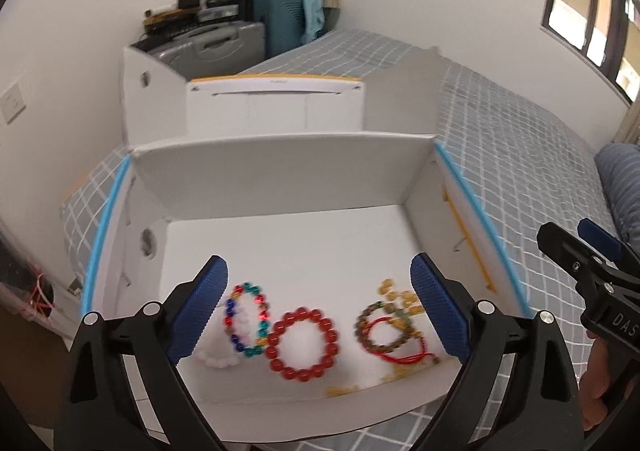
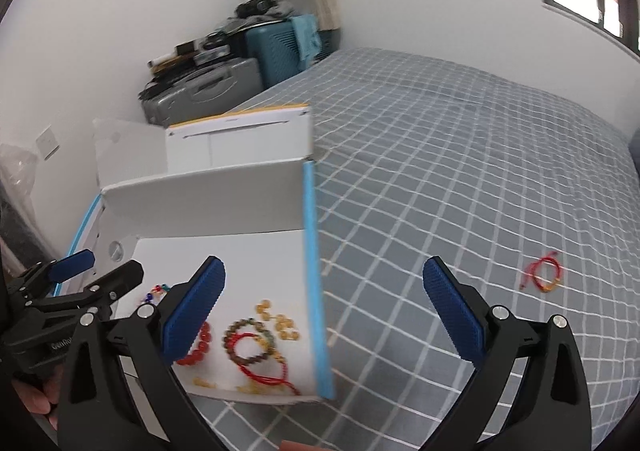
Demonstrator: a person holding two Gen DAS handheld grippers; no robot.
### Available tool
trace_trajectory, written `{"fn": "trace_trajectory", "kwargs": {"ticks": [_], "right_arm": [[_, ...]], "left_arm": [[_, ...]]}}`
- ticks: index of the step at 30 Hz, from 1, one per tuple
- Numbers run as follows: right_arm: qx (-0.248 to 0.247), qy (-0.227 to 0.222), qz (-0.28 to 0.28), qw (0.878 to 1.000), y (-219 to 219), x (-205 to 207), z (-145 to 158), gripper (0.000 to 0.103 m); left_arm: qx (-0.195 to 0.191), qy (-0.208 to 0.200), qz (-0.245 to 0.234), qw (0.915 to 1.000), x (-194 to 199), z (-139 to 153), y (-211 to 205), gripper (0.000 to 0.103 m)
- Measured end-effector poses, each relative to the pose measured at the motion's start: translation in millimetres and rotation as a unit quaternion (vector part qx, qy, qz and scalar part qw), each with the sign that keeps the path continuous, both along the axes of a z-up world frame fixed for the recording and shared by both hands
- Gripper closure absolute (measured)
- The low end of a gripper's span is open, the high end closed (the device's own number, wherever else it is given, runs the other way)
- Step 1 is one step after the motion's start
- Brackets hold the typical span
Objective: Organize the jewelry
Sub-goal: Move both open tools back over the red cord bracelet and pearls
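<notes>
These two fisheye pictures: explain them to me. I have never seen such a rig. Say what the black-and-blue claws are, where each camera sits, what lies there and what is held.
There is no robot. A person carries a hand-held gripper in each hand: a black clamp with two blue padded fingers and a camera looking along them.

The left wrist view shows the left hand-held gripper, jaws wide apart, nothing between them. The right wrist view shows the right hand-held gripper, equally open and empty.

Below lies a white box on a bed with a grey checked cover. In the box are bead bracelets: a red bracelet, a multicoloured bracelet, a brownish bracelet and yellow beads. One red string bracelet lies on the cover, outside the box.
</notes>
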State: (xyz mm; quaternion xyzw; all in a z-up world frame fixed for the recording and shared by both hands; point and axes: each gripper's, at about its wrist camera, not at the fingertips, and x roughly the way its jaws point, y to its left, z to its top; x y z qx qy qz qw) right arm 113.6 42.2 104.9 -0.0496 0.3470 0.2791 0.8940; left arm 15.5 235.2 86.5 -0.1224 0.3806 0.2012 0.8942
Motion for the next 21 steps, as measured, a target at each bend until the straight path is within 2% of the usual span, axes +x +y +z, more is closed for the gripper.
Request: {"fn": "trace_trajectory", "kwargs": {"ticks": [7,12,21], "right_arm": [[-0.002,-0.005,-0.043,0.999,-47.2,9.1,2.8,0.008],[-0.003,-0.007,-0.081,0.997,-89.8,10.5,0.4,0.008],[-0.015,0.001,-0.161,0.987,-169.6,12.2,-11.3,0.008]], "left_arm": [[0.018,-0.018,-0.027,0.9993,21.8,8.7,-33.5,0.009],[0.017,-0.023,-0.064,0.9976,46.3,11.8,-66.7,0.008],[0.003,-0.027,-0.147,0.9887,93.7,8.5,-136.3,0.007]]}}
